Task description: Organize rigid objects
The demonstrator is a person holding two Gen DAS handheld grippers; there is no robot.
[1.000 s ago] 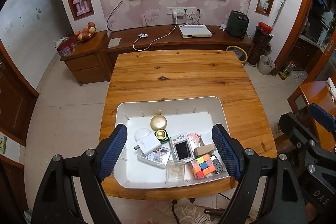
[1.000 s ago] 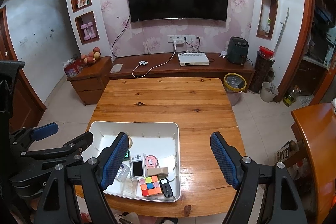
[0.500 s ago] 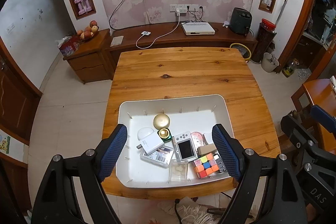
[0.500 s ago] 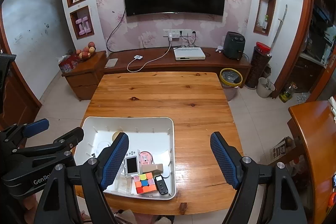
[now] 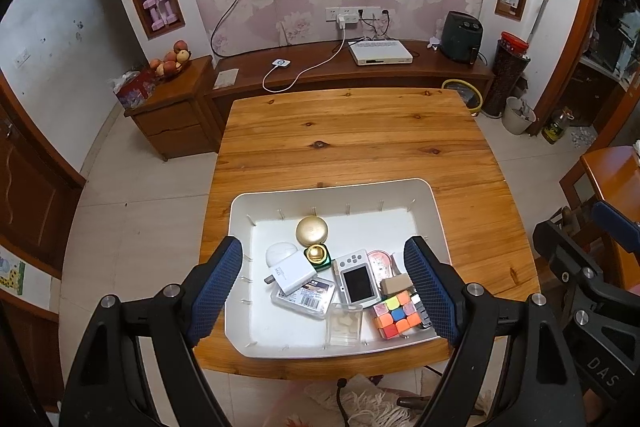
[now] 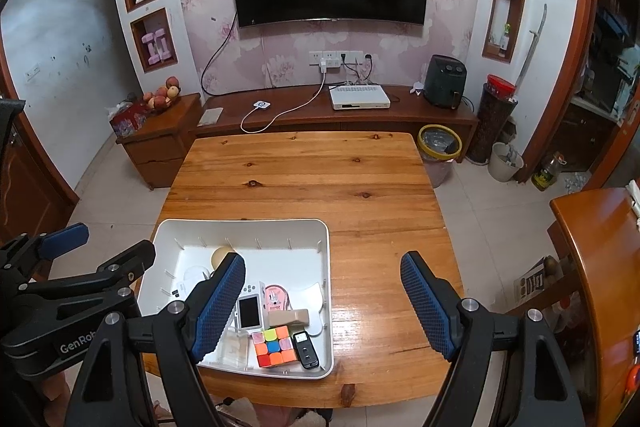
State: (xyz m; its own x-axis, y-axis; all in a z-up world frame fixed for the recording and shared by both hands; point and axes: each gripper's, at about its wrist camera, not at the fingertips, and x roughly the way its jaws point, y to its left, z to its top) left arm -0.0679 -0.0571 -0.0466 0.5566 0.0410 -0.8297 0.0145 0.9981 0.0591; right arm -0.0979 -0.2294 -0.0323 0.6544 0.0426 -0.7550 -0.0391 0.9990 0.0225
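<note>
I have lifted both grippers higher since a second ago. The left gripper (image 5: 323, 285) and right gripper (image 6: 323, 301) gape wide, empty. All objects sit jumbled in the white tray (image 5: 240, 211) at the worktop's (image 5: 352, 135) near edge: sorted or unsorted, I cannot tell.

Both tongs are matte black frames whose two arms each end in a long blue pad with a fine diamond grid texture. On the left tongs (image 5: 326, 285), round silver screw heads sit just behind each pad (image 5: 216, 285), and the right tongs (image 6: 322, 303) carry the same screws. Seen from the right wrist, the left frame bears white lettering "GenRob"; seen from the left wrist, the right frame reads "DAS".
</note>
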